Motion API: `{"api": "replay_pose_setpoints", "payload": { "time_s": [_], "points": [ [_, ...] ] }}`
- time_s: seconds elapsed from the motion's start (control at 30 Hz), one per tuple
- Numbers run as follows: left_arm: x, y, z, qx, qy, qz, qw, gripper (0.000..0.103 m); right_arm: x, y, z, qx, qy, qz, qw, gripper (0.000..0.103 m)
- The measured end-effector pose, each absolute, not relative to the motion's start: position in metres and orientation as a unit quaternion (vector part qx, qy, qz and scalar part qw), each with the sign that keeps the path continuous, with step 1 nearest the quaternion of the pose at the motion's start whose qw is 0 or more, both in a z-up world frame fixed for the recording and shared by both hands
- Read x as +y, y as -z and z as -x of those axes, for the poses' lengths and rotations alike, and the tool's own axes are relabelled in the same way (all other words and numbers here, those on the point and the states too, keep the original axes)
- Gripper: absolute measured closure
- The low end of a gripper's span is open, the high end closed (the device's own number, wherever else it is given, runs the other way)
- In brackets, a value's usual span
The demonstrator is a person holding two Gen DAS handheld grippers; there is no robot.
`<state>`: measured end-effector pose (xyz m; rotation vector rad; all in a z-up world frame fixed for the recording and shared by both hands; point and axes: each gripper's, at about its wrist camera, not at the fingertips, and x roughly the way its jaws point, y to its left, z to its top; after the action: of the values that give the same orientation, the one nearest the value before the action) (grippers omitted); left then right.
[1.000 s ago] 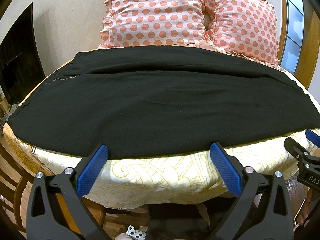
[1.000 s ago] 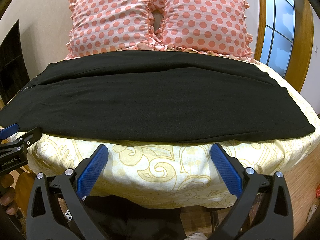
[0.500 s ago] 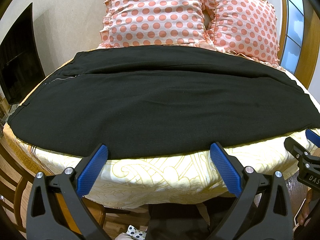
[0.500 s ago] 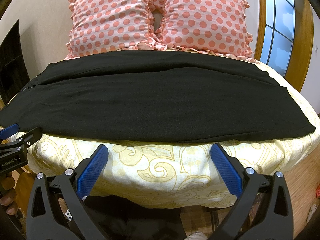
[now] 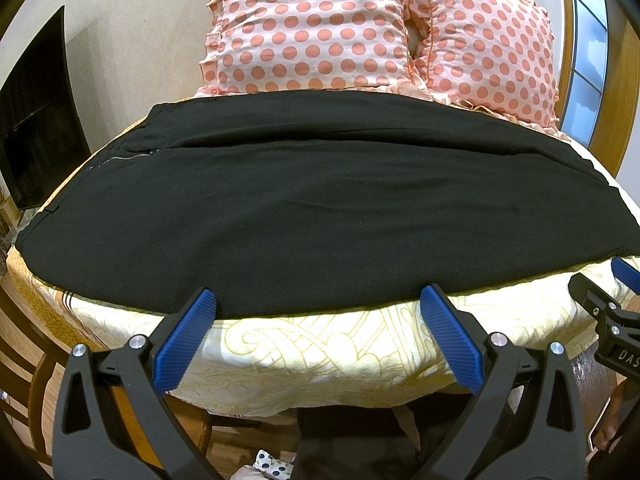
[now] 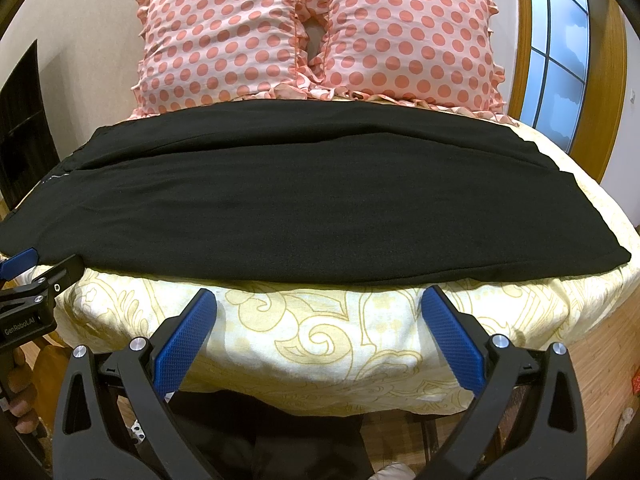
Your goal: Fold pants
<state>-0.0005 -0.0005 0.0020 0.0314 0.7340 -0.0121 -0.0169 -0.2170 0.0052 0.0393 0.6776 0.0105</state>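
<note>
Black pants (image 5: 312, 208) lie flat across a bed, waist with zipper at the left, leg ends at the right; they also show in the right wrist view (image 6: 304, 200). My left gripper (image 5: 318, 304) is open and empty, its blue fingertips at the pants' near edge. My right gripper (image 6: 318, 300) is open and empty, just short of the near hem, over the bed's front edge. Each gripper shows at the edge of the other's view.
The bed has a cream sheet with yellow scrolls (image 6: 320, 336). Two pink polka-dot pillows (image 6: 316, 32) stand at the headboard behind the pants. A dark screen (image 5: 36, 120) is at the left, a window (image 6: 556, 48) at the right, wooden floor below.
</note>
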Motion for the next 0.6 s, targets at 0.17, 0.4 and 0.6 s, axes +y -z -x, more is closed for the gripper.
{"api": "replay_pose_setpoints", "payload": {
  "time_s": [0.17,0.4,0.6],
  "points": [
    [-0.001,-0.001,0.004,0.350,0.006,-0.017,0.937,0.002,-0.220,-0.006,0.021,0.323,-0.017,-0.015,0.946,0.001],
    [0.002,-0.005,0.005,0.350,0.022,-0.026,0.936,0.002,-0.234,-0.019,0.021,0.326,-0.067,-0.018,0.943,0.001],
    [0.013,-0.042,0.006,0.280,0.008,-0.042,0.959,0.002,-0.289,-0.073,0.002,0.269,-0.040,-0.078,0.959,0.001]
  ]
}}
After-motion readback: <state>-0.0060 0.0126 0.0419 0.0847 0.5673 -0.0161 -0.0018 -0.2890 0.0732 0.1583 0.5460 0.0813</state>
